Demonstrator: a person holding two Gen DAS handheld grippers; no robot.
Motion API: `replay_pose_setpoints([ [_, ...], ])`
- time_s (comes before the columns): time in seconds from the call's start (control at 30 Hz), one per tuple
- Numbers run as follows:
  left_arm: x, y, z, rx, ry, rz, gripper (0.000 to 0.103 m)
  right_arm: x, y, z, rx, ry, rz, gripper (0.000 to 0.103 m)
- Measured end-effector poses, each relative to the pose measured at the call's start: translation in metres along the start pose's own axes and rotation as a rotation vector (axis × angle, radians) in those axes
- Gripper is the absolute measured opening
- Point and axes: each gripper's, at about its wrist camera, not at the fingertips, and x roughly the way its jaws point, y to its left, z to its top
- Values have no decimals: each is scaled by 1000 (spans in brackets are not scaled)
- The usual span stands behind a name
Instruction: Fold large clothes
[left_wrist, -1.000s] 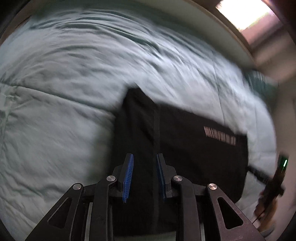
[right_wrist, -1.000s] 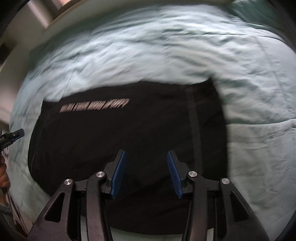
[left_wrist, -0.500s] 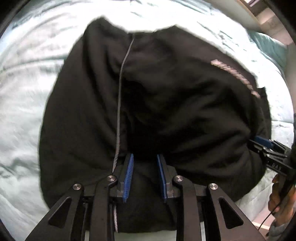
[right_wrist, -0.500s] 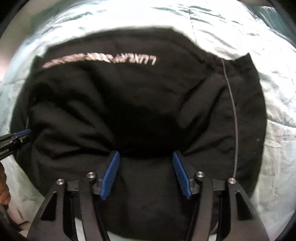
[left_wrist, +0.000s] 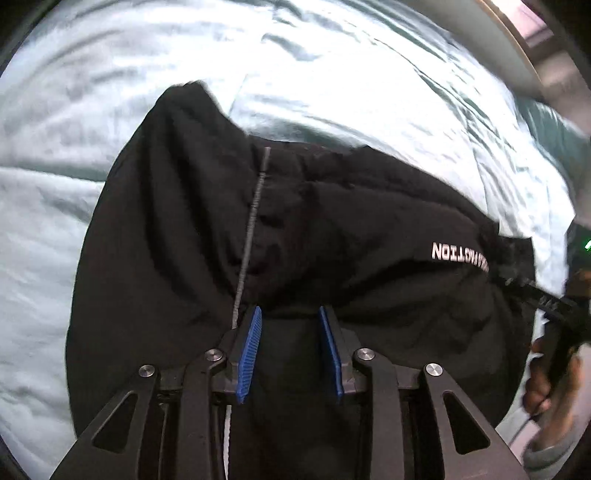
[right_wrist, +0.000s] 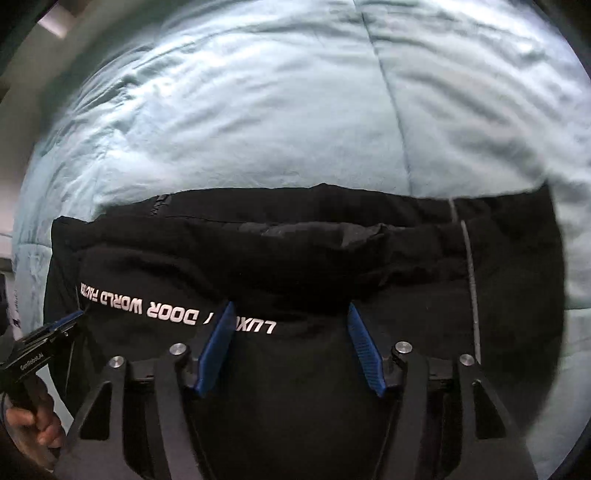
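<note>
A black jacket (left_wrist: 177, 258) with white lettering (left_wrist: 458, 254) and a grey zip line lies folded on a pale blue quilt (left_wrist: 92, 110). My left gripper (left_wrist: 290, 314) is closed on a bunch of the jacket's near edge and lifts it. In the right wrist view the same jacket (right_wrist: 517, 295) fills the lower half, its lettering (right_wrist: 177, 308) upside down. My right gripper (right_wrist: 290, 308) holds a bunch of the near edge between its blue pads, jaws fairly wide apart. Each gripper shows at the edge of the other's view, the right one (left_wrist: 554, 306) and the left one (right_wrist: 44, 339).
The quilt (right_wrist: 258, 110) covers the bed on all sides of the jacket. A pale headboard or wall edge (left_wrist: 524, 48) runs along the far right in the left wrist view. The person's hand (left_wrist: 546, 380) holds the right gripper's handle.
Both grippers came down onto the jacket's near edge and closed on it. They have since lifted it and folded the edge forward, so the lettering sits closer.
</note>
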Motion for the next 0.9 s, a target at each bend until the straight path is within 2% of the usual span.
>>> replay_pose_setpoints([
  [0.17, -6, -1, 5, 53, -4, 20, 34, 0, -5, -3, 2, 2, 15, 66],
  [0.27, -23, 0, -3, 70, -34, -6, 34, -20, -15, -7, -10, -29, 18, 67],
  [0.4, -61, 25, -20, 60, -91, 33, 34, -57, -28, -31, -17, -82, 6, 70],
  [0.5, -88, 54, -33, 12, -153, 50, 34, -74, -39, -53, -2, -103, -28, 70],
  [0.67, -112, 98, -47, -116, -150, -28, 34, -96, -62, -82, 49, -123, -76, 70],
  [0.73, -110, 100, -50, -149, -141, -76, 39, -101, -70, -92, 75, -127, -73, 70],
  [0.8, -110, 101, -54, -174, -129, -114, 56, -107, -77, -101, 97, -136, -82, 70],
  [0.9, -107, 99, -58, -185, -115, -129, 62, -119, -85, -110, 111, -155, -82, 70],
])
